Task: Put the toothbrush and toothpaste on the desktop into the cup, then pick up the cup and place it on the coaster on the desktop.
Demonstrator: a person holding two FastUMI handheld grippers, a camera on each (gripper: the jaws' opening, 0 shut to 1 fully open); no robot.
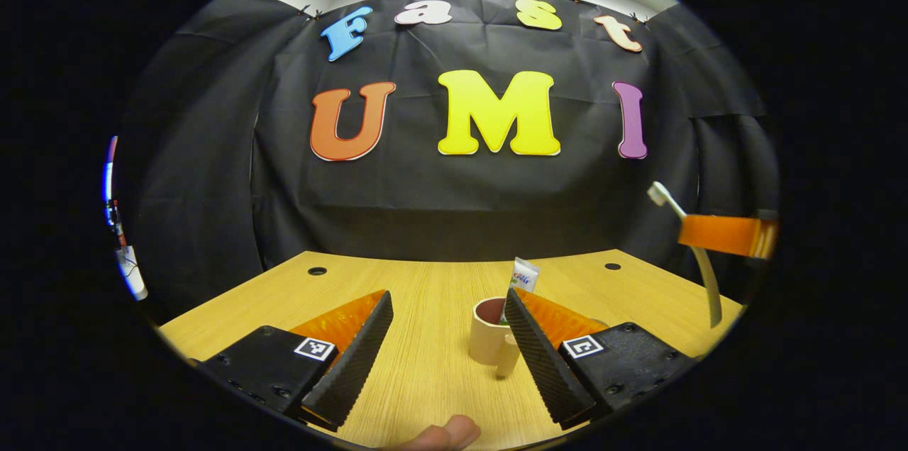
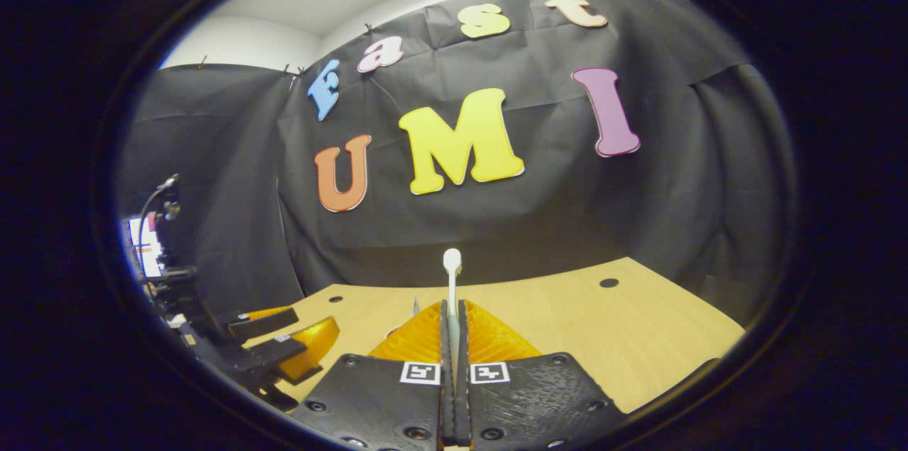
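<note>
1. Toothbrush (image 2: 452,274) is pinched between the two fingers of the right gripper (image 2: 452,309), which are pressed together on its handle; the bristled head stands up above the fingertips in the right gripper view.
2. In the left gripper view the same toothbrush (image 1: 691,245) hangs in the air at the far right, head up, above the right edge of the table (image 1: 425,366), with the right gripper (image 1: 723,235) clamped across its handle.
3. The left gripper (image 1: 448,305) is spread wide with nothing between its fingers, held low over the table.
4. The cup (image 1: 489,337) stands upright on the table just beside the left gripper's right finger, partly hidden by it, handle toward the camera.
5. The toothpaste (image 1: 523,275) sticks up out of the cup, leaning on its rim.
6. A fingertip (image 1: 443,433) of the person shows at the bottom of the left gripper view.
7. In the right gripper view the left gripper (image 2: 284,341) sits low at the left, fingers apart.
</note>
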